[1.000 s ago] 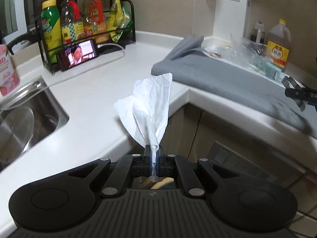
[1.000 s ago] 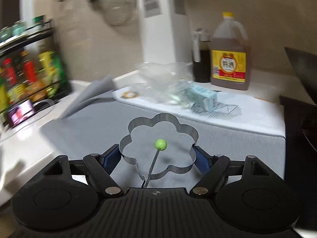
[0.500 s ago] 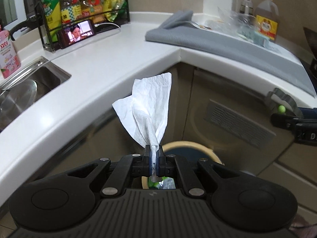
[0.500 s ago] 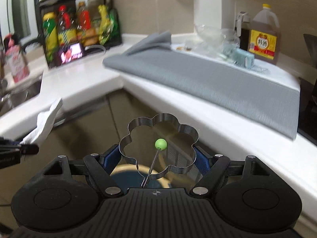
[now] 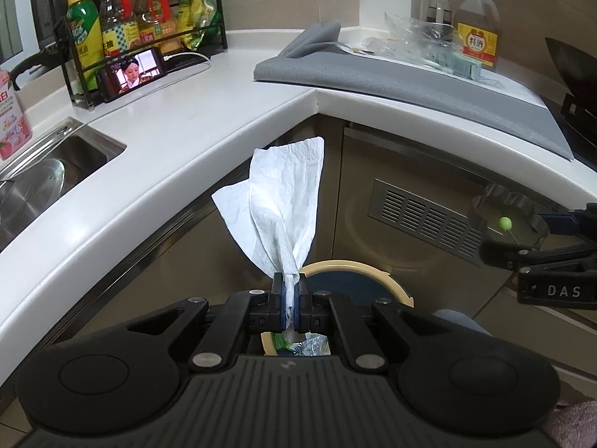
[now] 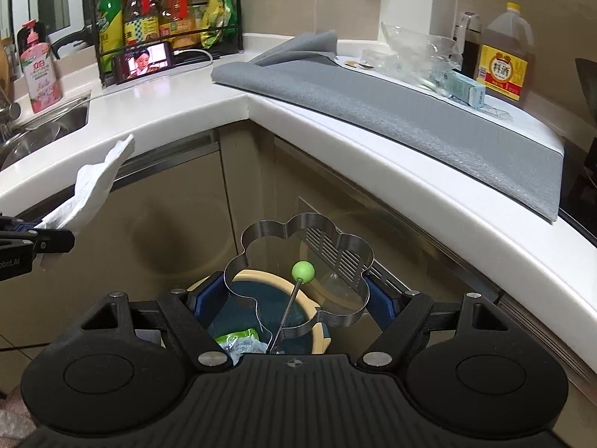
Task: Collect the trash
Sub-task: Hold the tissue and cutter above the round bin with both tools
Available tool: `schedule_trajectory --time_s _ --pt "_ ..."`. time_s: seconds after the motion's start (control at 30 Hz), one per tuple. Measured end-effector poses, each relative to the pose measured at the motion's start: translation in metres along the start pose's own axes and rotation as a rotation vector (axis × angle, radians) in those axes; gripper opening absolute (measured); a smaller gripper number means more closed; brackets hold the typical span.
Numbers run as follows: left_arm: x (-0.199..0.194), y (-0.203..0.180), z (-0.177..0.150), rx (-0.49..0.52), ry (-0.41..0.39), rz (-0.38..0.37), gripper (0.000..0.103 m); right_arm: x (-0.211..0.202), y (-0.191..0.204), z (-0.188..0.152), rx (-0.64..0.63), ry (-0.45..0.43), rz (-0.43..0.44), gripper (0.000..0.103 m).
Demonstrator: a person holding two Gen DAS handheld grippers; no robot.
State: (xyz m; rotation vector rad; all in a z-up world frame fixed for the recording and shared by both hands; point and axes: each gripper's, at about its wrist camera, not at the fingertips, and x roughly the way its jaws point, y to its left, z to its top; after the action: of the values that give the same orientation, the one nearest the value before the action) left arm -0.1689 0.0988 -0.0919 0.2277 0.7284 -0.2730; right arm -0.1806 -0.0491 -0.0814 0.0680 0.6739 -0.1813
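Hovering over the bin: left tool clenches a tissue, right tool grips a flower mold; neither dropped yet.

Left gripper: jaws pressed together on a white tissue, which stands up and forward from between the pads. Right gripper: jaws spread wide, each pad bearing on one flank of a flower-shaped metal ring held level between them.
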Motion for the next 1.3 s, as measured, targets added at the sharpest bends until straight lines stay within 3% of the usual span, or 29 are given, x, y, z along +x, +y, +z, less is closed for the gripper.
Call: schedule_trajectory --time_s 1.3 --pt "0.011 0.001 0.003 0.002 0.032 -0.004 0.004 0.014 0.003 0.0 -0.019 0.047 0.003 0.08"
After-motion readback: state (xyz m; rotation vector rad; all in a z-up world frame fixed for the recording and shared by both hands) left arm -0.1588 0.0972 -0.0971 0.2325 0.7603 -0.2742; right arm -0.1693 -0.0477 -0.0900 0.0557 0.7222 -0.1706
